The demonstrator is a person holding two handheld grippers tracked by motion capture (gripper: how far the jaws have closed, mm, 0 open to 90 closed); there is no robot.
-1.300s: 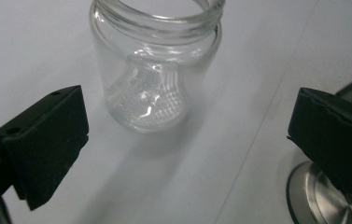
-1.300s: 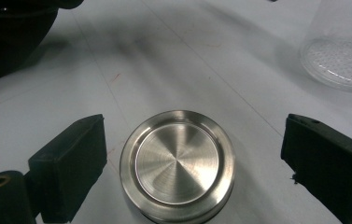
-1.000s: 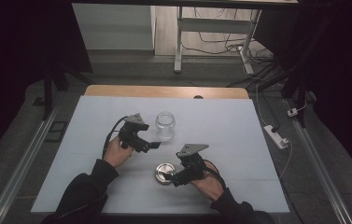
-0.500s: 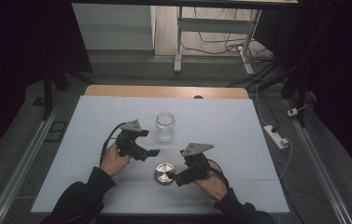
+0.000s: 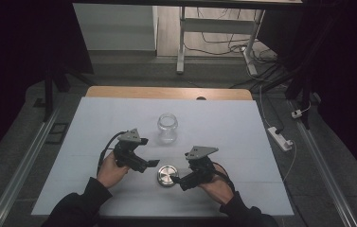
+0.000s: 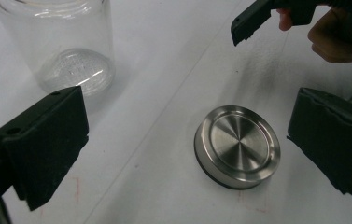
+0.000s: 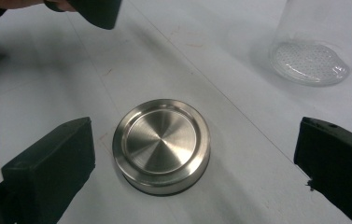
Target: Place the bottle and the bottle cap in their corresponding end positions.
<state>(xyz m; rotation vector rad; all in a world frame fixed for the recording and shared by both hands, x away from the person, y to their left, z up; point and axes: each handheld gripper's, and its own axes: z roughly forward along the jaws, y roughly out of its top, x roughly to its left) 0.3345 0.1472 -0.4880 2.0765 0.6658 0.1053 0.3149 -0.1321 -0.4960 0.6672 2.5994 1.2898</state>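
Both pairs of jaws stand wide apart and hold nothing. From the high view, the left gripper [image 5: 144, 162] and the right gripper [image 5: 182, 182] sit low over the white table [image 5: 242, 142], one on each side of a round metal lid [image 5: 167, 175] that lies flat on the table near the person's edge; the left gripper points toward the lid from the left, and the right gripper's tips are just beside the lid's right rim. A clear glass jar [image 5: 167, 128] stands upright farther back, apart from the lid and open at the top. Along the left gripper view, its two black jaws frame the scene with the lid [image 6: 237, 145] lying between them, nearer the right-hand jaw, touching neither; the jar [image 6: 61, 44] stands beyond the left-hand jaw, and the other gripper's tip [image 6: 253, 21] hangs over the table at the top, held by a hand [image 6: 337, 35]. Along the right gripper view, the lid [image 7: 161, 143] rests between the spread jaws, closer to the left-hand one, with the jar's base [image 7: 311, 60] at the upper right and the other gripper's tip [image 7: 94, 10] at the top left.
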